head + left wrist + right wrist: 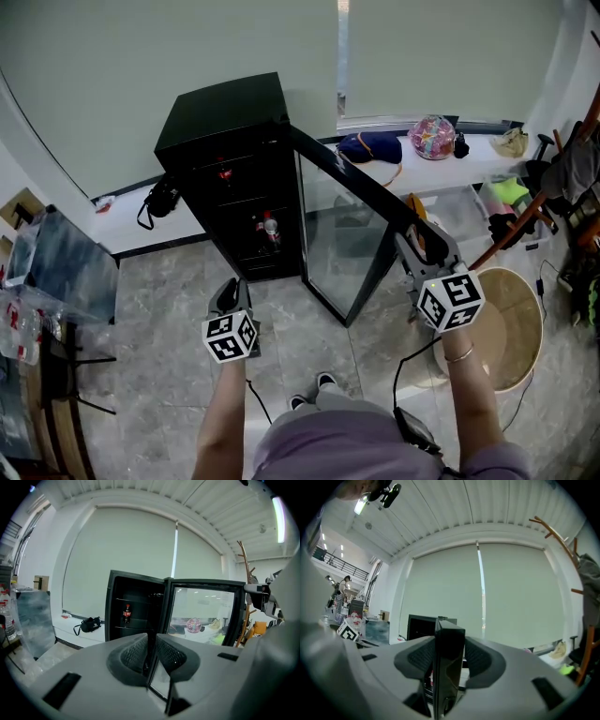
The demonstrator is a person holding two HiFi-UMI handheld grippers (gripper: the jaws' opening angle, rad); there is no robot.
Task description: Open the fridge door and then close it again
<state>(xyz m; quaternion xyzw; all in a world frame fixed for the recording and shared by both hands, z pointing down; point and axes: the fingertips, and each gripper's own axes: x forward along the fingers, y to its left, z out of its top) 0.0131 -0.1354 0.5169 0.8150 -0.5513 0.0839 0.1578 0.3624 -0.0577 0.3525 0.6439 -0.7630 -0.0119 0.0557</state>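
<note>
Looking steeply down on a tall black fridge (225, 117) standing on the tiled floor (178, 319) against the far wall, its open front facing the near side and showing a small bottle (271, 230) on an inner shelf

Showing the glass fridge door (342, 220) swung wide open to the right of the cabinet, hinged at the cabinet's front right corner

Clamping the right hand-held gripper (424, 246) on the door's free edge near its top, pads pressing on both faces of the dark frame. Seemingly choosing that spot for leverage, as the edge farthest from the hinge

Holding the left hand-held gripper (230, 298) at the near left, in front of the open cabinet and well apart from it. Carrying nothing there, jaws almost together with only a slim gap, probably so as not to block the door's swing

Judging by the wide angle, sitting at or near the turn between opening and closing

Standing the door upright, long axis vertical. Running its top edge from the far hinge out to the near right, roughly square to the cabinet front. Turning its inner face to the left and pointing its free edge toward the person
</note>
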